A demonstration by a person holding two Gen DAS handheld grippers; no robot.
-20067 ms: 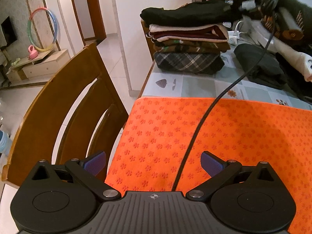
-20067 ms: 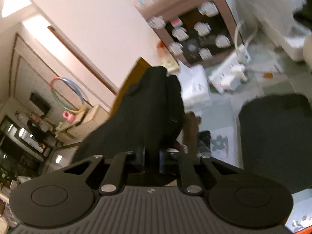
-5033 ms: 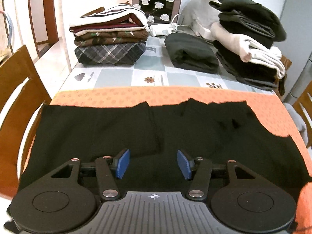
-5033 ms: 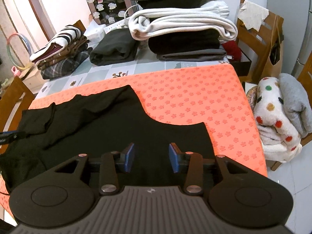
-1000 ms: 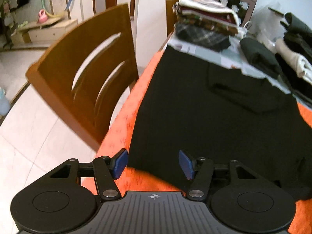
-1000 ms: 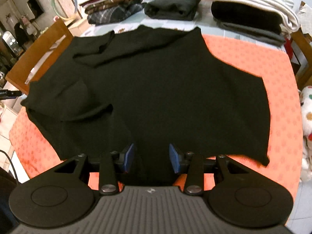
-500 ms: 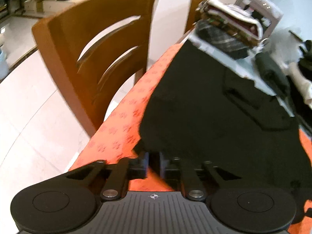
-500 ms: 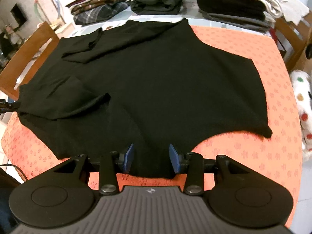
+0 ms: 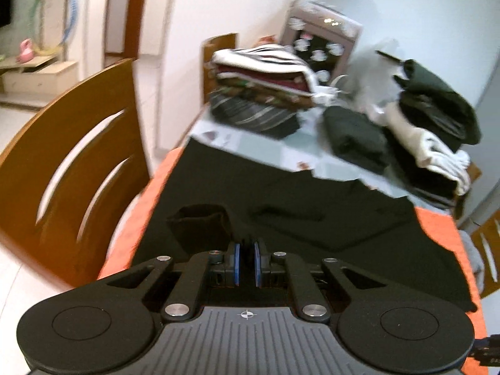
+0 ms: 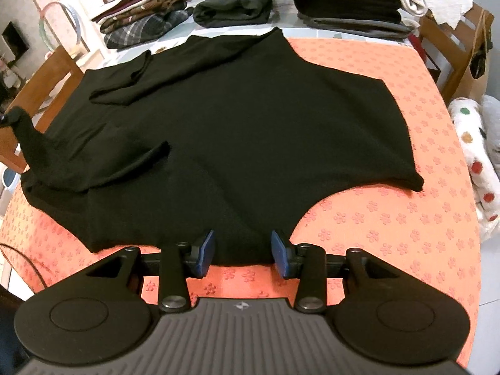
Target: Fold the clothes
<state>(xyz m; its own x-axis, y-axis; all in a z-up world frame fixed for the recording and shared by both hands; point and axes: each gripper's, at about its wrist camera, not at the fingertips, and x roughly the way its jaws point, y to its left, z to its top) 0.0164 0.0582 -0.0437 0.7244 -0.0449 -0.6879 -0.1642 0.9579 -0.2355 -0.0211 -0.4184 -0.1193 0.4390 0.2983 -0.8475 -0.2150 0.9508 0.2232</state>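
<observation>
Covering most of the tabletop (image 10: 368, 9), an orange mat (image 10: 390, 225) carries the black garment (image 10: 250, 125) spread flat, its hem toward the right wrist camera and one sleeve folded across its far part. Beyond the mat sit 3 piles: folded clothes (image 10: 143, 22) at far left, a dark bundle (image 10: 234, 0) in the middle, a taller stack (image 10: 350, 3) at right. A wooden chair (image 9: 72, 168) stands off the left edge. Left hand-held gripper (image 9: 245, 264) — pads pressed together, pinching a sleeve end of the garment, lifted off the mat. Right hand-held gripper (image 10: 243, 254) — fingers spread, straddling the hem's near edge.
</observation>
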